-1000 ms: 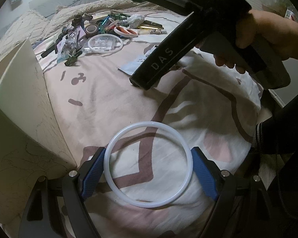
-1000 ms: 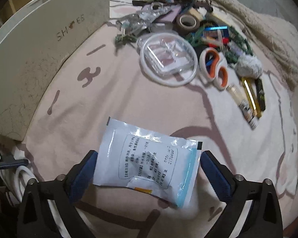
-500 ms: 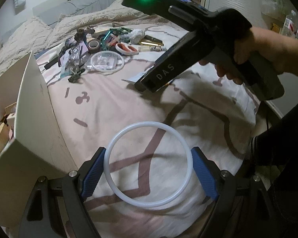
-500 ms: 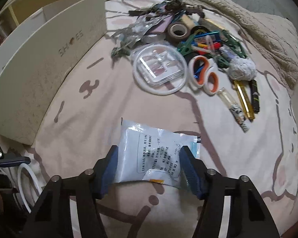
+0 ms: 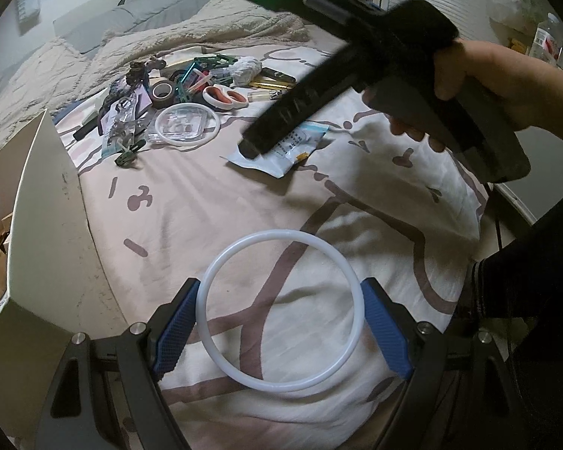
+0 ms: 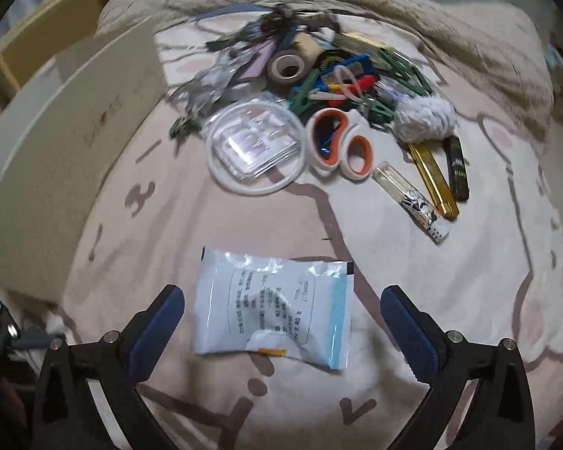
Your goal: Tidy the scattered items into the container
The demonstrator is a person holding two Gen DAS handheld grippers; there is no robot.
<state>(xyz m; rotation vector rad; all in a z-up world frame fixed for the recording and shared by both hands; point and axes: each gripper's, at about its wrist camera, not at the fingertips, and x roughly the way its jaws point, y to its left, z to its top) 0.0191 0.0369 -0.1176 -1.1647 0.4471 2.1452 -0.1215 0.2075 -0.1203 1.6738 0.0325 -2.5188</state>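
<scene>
My left gripper (image 5: 281, 326) is shut on a white plastic ring (image 5: 221, 266), held by its two sides above the bed, next to the cream shoe box (image 5: 45, 232). My right gripper (image 6: 281, 322) is open over a white and blue sachet (image 6: 274, 307) that lies crumpled on the bedsheet between the jaws, not touched by the fingers (image 6: 157, 322). In the left wrist view the right gripper body (image 5: 319, 90) hangs over the same sachet (image 5: 285, 153). The shoe box wall (image 6: 63, 172) stands at the left of the right wrist view.
A pile of items lies further back: a second white ring around a clear case (image 6: 255, 150), orange-handled scissors (image 6: 341, 146), a tape roll (image 6: 287, 67), green clips (image 6: 307, 90), a fluffy grey ball (image 6: 424, 116), a glass vial (image 6: 413, 198), gold and black sticks (image 6: 435, 176). A beige blanket (image 6: 394, 0) borders the pile.
My right gripper closed on the sachet half a second ago, then opened again; the sachet now lies crumpled and has rotated. My left gripper has lifted higher with the ring still held.
</scene>
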